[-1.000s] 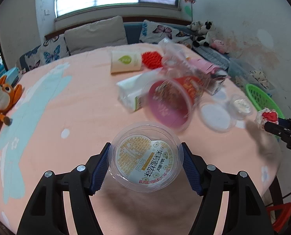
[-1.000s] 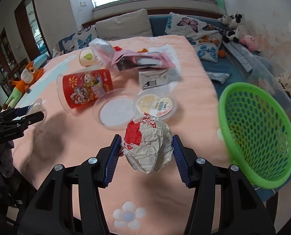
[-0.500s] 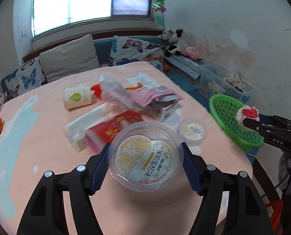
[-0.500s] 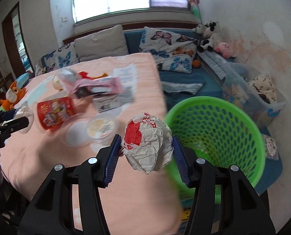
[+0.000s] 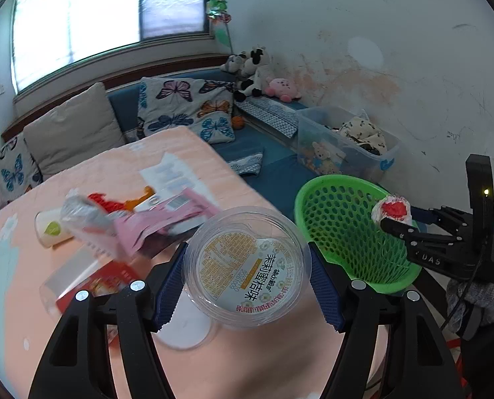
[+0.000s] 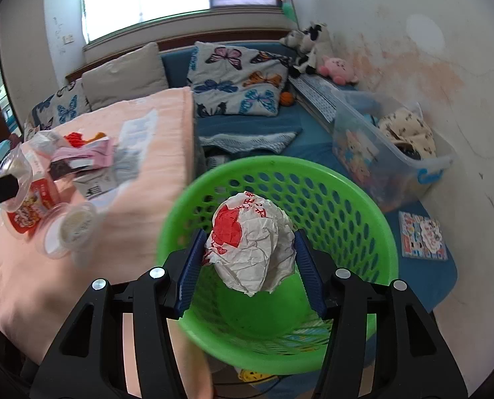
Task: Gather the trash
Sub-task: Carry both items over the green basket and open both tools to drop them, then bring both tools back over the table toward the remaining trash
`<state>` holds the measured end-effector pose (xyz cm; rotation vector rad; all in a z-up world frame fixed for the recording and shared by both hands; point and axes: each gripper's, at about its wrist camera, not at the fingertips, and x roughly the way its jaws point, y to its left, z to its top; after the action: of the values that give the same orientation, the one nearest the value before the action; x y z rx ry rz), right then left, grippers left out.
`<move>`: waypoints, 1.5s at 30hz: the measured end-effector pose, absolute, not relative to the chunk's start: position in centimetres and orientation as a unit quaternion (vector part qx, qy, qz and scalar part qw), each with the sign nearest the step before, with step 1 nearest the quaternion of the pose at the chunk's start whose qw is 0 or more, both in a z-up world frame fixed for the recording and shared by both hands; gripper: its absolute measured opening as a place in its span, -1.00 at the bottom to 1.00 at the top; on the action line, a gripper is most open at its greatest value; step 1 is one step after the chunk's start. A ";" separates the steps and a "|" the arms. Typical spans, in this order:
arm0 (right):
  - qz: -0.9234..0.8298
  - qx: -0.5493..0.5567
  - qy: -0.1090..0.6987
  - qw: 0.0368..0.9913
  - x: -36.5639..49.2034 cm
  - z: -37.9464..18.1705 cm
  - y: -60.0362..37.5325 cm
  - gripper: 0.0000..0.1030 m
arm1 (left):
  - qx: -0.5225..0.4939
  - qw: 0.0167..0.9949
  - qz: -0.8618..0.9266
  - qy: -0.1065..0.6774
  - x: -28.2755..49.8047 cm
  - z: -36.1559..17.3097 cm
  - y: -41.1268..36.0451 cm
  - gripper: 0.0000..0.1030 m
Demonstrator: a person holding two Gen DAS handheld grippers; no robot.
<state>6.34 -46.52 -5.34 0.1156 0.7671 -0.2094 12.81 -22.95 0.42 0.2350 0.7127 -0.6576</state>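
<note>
My right gripper [image 6: 250,232] holds a crumpled white and red paper ball [image 6: 251,252] directly above the mouth of the green mesh basket [image 6: 333,206]. Its jaws are opening, with both pads still touching the ball. In the left wrist view the same gripper [image 5: 393,217] and ball [image 5: 391,207] hang over the basket's [image 5: 340,219] right rim. My left gripper [image 5: 247,247] is shut on a clear plastic cup with a yellow printed lid [image 5: 247,269], above the table's right edge, left of the basket.
On the peach tablecloth [image 5: 120,166] lie a pink wrapper [image 5: 167,219], a red printed cup [image 6: 34,199], a clear lidded tub [image 6: 70,229] and a white carton. Beyond the basket stand a clear storage box [image 6: 390,166] and a blue sofa with butterfly pillows.
Both grippers swung right, away from the table's middle. The right one with the paper ball went from over the cloth to over the basket. The left one still carries the cup.
</note>
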 end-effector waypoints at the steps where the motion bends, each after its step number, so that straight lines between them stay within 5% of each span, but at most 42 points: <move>1: -0.106 0.058 0.375 0.919 6.3 -5.6 -47.1 0.08 | 0.115 0.876 -0.320 0.342 12.9 0.4 -23.7 0.30; 31: -0.143 0.099 0.366 0.914 1.9 -6.1 -51.2 0.33 | 0.155 0.833 -0.374 0.378 14.4 -3.3 -38.1 0.31; 45: -0.142 0.097 0.365 0.915 1.4 -5.8 -50.3 0.38 | 0.129 0.829 -0.377 0.392 14.7 -4.1 -37.3 0.52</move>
<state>1.43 -50.33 -5.82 0.2006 0.7513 -0.2925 14.74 -37.34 -4.10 0.2748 0.8329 -0.8001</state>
